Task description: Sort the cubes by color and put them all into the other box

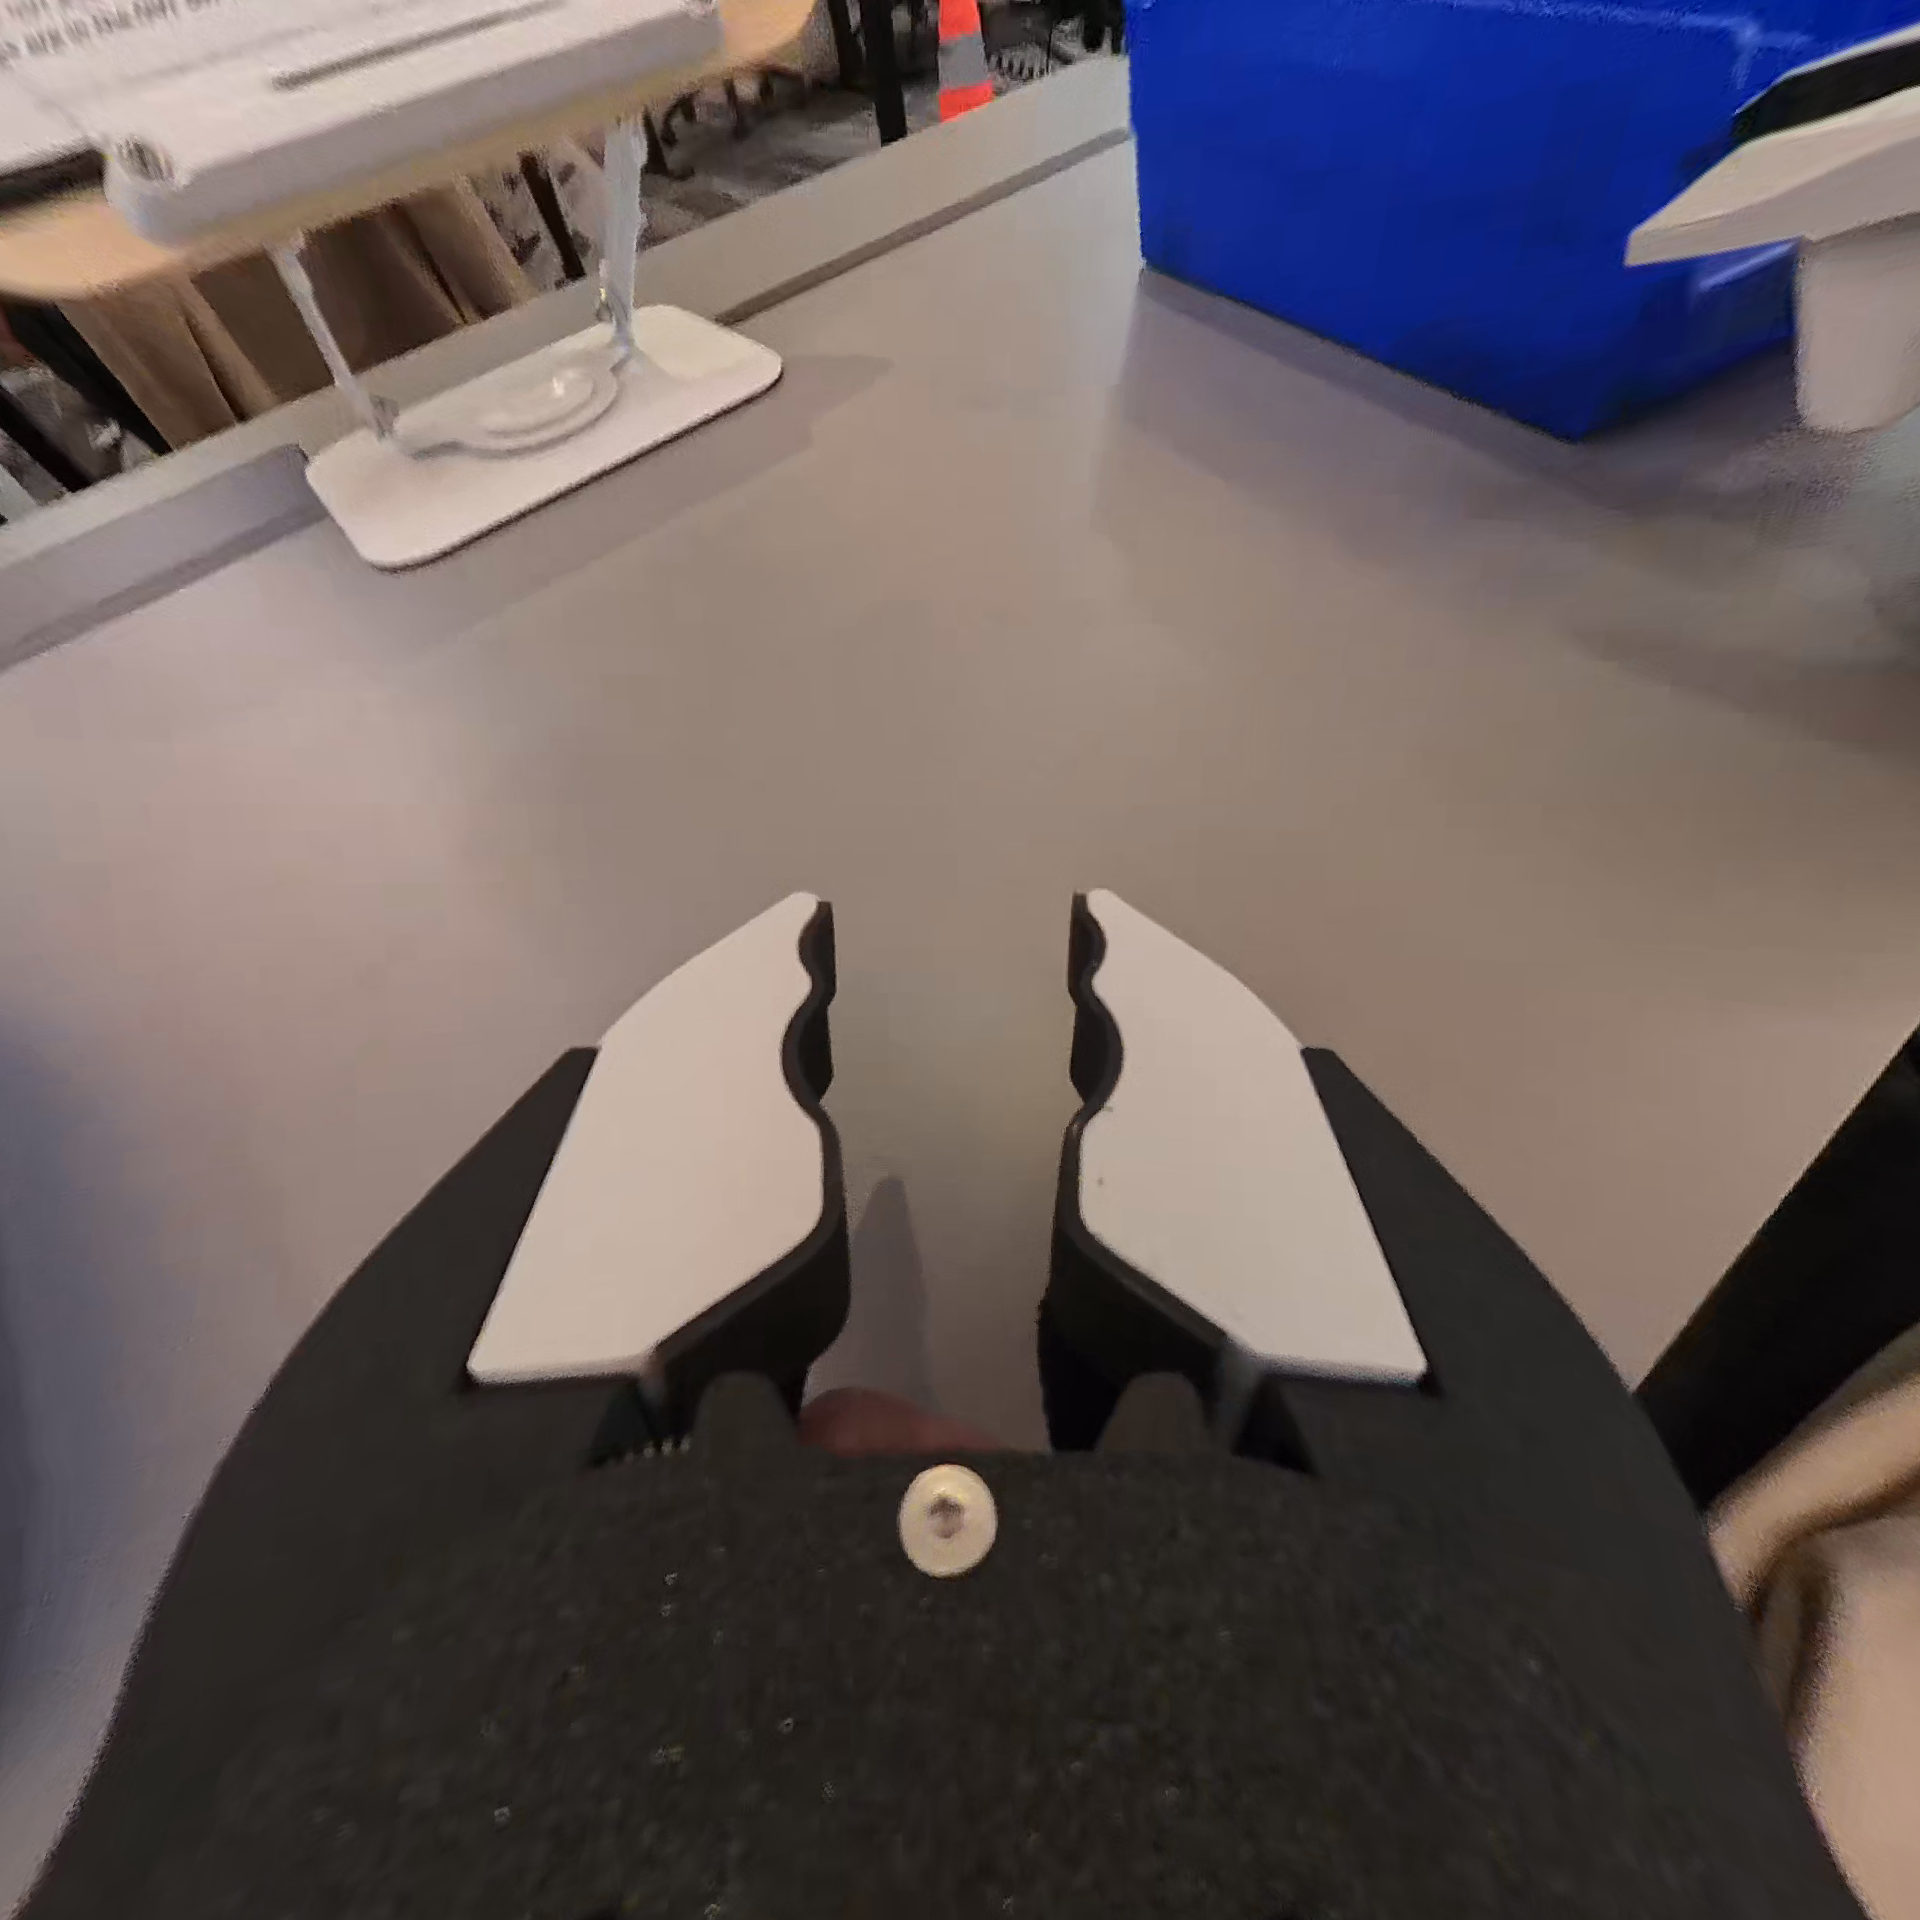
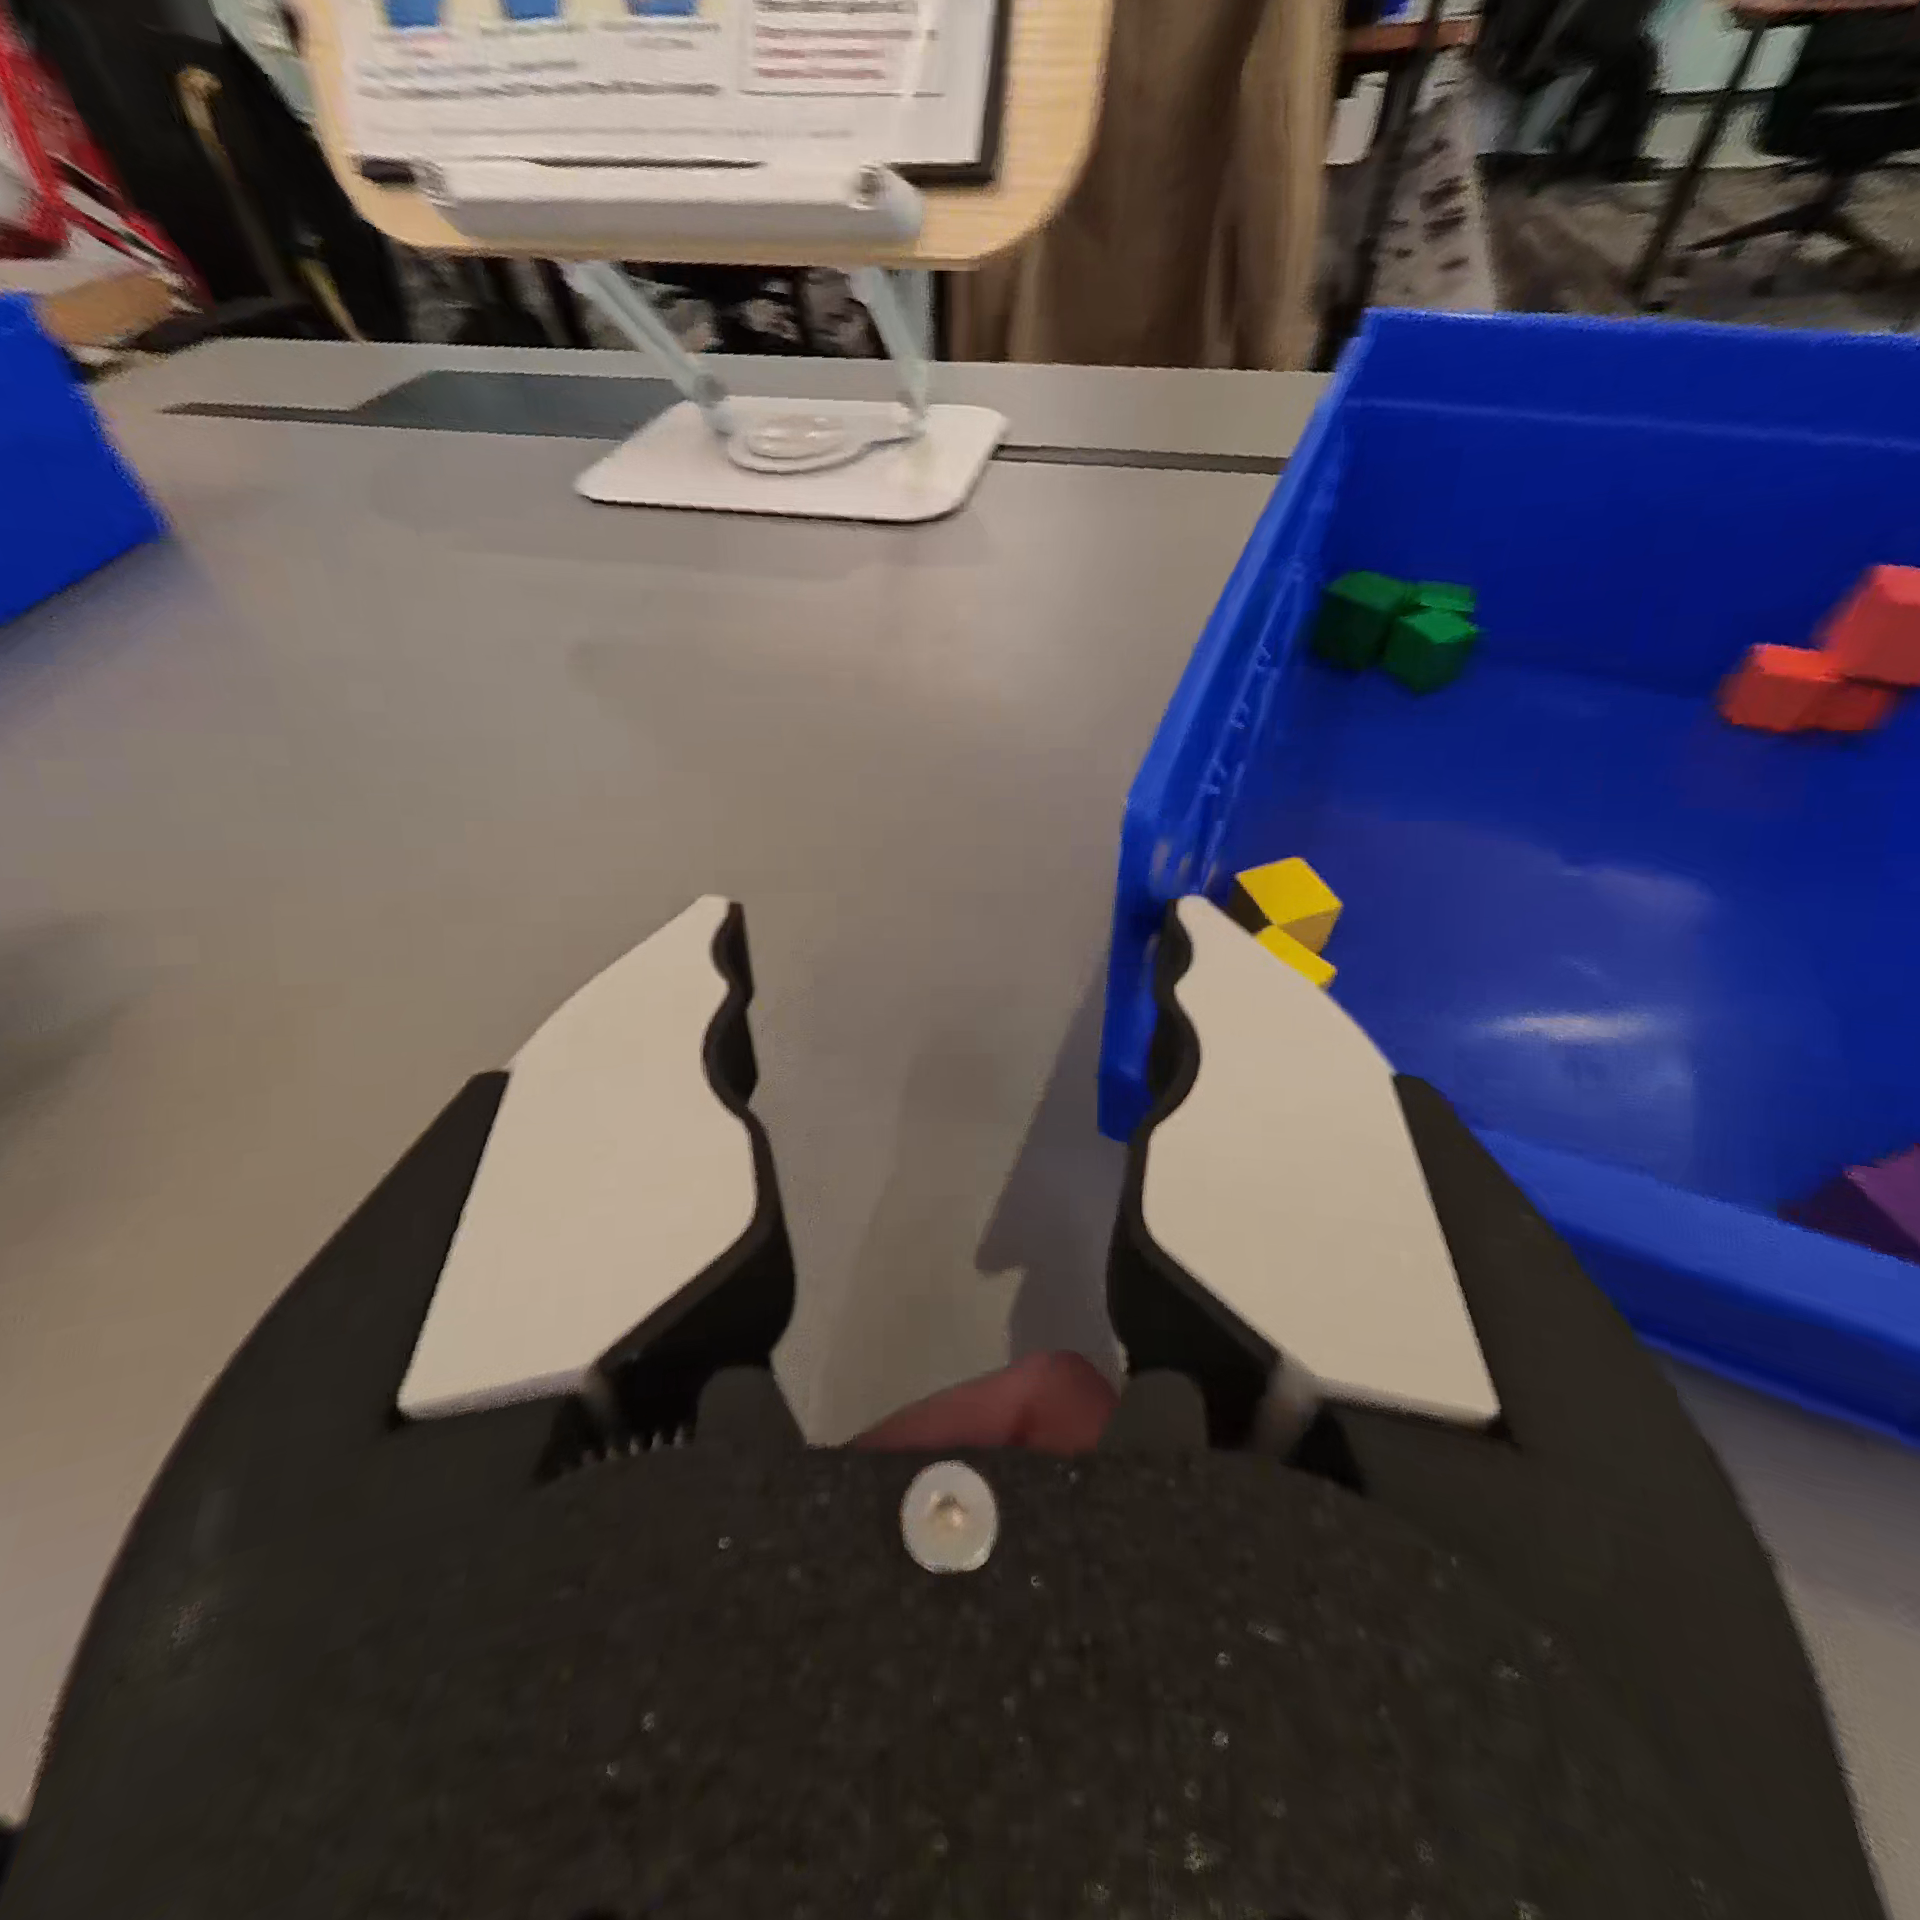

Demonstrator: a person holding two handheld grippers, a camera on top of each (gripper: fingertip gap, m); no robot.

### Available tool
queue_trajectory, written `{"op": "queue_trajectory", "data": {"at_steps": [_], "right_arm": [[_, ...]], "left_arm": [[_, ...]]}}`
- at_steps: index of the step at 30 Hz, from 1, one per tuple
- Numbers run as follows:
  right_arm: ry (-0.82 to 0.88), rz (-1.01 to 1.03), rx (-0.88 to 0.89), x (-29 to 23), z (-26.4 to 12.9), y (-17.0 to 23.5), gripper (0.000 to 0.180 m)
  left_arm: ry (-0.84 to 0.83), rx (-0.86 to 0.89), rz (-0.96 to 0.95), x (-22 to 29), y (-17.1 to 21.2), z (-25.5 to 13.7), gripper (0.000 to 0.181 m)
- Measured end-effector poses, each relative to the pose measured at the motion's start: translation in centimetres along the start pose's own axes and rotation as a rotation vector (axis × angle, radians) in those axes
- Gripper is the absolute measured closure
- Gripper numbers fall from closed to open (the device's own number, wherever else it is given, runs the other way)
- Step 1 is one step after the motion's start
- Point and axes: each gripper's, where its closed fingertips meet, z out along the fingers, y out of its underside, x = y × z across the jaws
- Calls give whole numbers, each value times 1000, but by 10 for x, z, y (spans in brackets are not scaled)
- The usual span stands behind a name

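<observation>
Grey table [image 1: 1039, 644] in a furnished room, with a white tablet stand [image 1: 540, 436] at its far edge. Left wrist view: your left gripper [image 1: 951, 914] hovers over bare tabletop, fingers spread with nothing between them. A blue box [image 1: 1434, 208] stands ahead to the right; its inside is hidden from here. The pale fingertip of your other gripper shows at the right edge, in front of that box.

Right wrist view: your right gripper [image 2: 956, 920] is likewise spread and empty, its right finger overlapping the near corner of a blue box [image 2: 1184, 831]. Inside lie green cubes [image 2: 1392, 629] at the far left corner, red cubes [image 2: 1818, 665] at the far right, yellow cubes [image 2: 1288, 904] at the near left corner, and purple cubes [image 2: 1870, 1205] at the near right. A second blue box [image 2: 52, 468] shows only an outer wall at the left edge.

Progress: four colour groups sit sorted in one box, so most work appears done. Whether cubes remain in the other box cannot be told.
</observation>
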Motion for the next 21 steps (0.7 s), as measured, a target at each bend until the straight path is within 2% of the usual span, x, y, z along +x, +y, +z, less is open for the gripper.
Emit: {"op": "queue_trajectory", "data": {"at_steps": [2, 6, 9, 13, 16, 19, 21], "right_arm": [[-80, 27, 39, -11, -1, -8, 112], [1, -79, 127, 3, -27, -32, 114], [170, -154, 200, 39, -56, -51, 120], [535, -259, 158, 122, -86, -55, 119], [681, -234, 87, 166, -95, -31, 119], [692, -212, -34, 185, -85, 2, 114], [667, -132, -23, 189, -82, 8, 117]], "left_arm": [[10, 15, 32, 10, -12, 6, 138], [139, 45, 26, 55, -56, 28, 136], [261, 65, 26, 103, -97, 55, 132], [363, 22, 4, 167, -129, 112, 129], [285, -15, -60, 187, -138, 157, 123], [187, -42, -124, 194, -137, 187, 118], [122, -41, -213, 189, -138, 200, 123]]}}
